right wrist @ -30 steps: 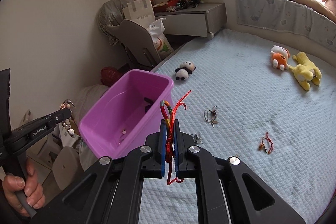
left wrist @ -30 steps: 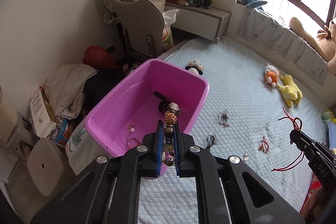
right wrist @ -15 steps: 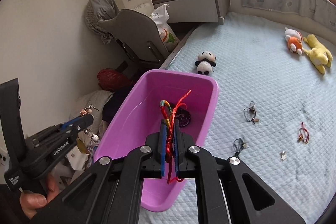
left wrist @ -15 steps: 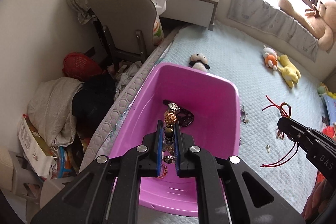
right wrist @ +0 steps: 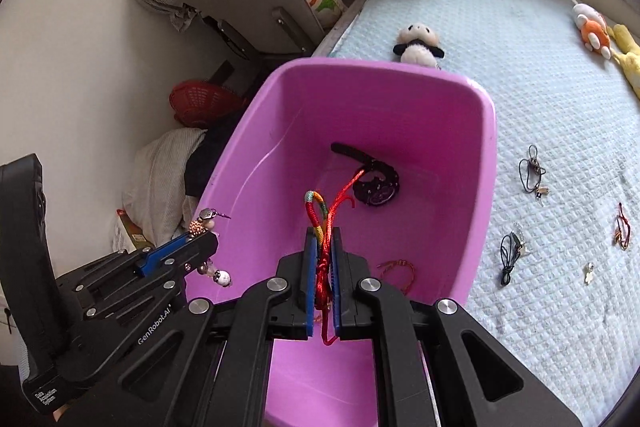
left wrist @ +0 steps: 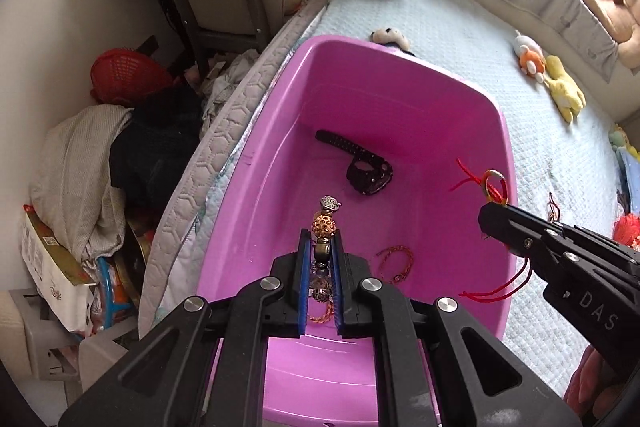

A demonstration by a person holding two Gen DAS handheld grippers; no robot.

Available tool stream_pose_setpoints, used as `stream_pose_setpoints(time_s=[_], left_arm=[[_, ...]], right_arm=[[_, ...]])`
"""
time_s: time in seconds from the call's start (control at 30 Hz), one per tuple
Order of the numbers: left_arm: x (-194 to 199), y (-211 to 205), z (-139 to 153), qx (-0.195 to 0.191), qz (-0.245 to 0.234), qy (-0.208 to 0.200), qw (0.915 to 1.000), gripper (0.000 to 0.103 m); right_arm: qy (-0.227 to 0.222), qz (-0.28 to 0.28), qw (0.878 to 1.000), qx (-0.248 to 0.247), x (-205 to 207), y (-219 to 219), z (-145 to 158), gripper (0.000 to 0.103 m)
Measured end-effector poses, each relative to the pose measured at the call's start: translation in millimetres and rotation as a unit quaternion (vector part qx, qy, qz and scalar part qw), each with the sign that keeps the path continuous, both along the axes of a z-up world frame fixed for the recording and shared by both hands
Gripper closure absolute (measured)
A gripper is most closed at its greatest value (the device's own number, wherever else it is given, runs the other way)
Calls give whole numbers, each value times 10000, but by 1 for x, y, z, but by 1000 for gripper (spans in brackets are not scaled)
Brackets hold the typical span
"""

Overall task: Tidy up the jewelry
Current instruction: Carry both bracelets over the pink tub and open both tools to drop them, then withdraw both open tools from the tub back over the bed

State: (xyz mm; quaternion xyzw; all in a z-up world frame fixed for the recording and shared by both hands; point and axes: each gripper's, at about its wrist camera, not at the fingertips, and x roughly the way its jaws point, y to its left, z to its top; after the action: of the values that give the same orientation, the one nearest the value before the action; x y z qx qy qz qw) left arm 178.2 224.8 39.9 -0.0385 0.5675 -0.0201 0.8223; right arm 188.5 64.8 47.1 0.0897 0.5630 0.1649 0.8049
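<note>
While the pink tub (left wrist: 404, 99) sits on the pale quilted bed (right wrist: 540, 75), left tongs (left wrist: 320, 247) pinch a beaded bracelet (left wrist: 325, 227) and right tongs (right wrist: 322, 247) clamp a red cord (right wrist: 326, 227), both over the tub.

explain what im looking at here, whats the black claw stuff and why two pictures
There is no robot: a person holds a hand-held gripper in each hand, and each carries a wide-angle camera looking along its jaws. So you get two pictures, one from each hand.

The left gripper is shut on a beaded bracelet. The right gripper is shut on a red cord bracelet. Both hang over a purple tub standing on a bed. In the tub lie a black watch and a thin red bracelet. More small jewelry lies on the bed.
</note>
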Motion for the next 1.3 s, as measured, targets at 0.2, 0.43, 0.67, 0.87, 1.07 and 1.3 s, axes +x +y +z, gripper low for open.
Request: stream_pose_setpoints(time_s=[0.2,0.43,0.67,0.87,1.07,1.3], left_arm=[[5,2,-20,84,-32,418,9991,93],[-2,4,-10,439,71,97,9990,34],[-2,12,0,475,207,55,9986,21],[-5,10,3,538,171,128,9983,19],[-12,10,12,459,79,147,9988,19],[-28,4,24,381,-160,77,9991,13]], right_arm=[[413,137,9990,-132,9,8,-24,96],[447,34,9986,-292,7,5,-23,44],[485,-89,9982,-344,0,-10,-18,44],[595,-177,9976,-318,-4,-19,-15,44],[653,-205,9973,-249,-15,-27,-6,44],[673,-214,9971,-272,-39,-35,1,41]])
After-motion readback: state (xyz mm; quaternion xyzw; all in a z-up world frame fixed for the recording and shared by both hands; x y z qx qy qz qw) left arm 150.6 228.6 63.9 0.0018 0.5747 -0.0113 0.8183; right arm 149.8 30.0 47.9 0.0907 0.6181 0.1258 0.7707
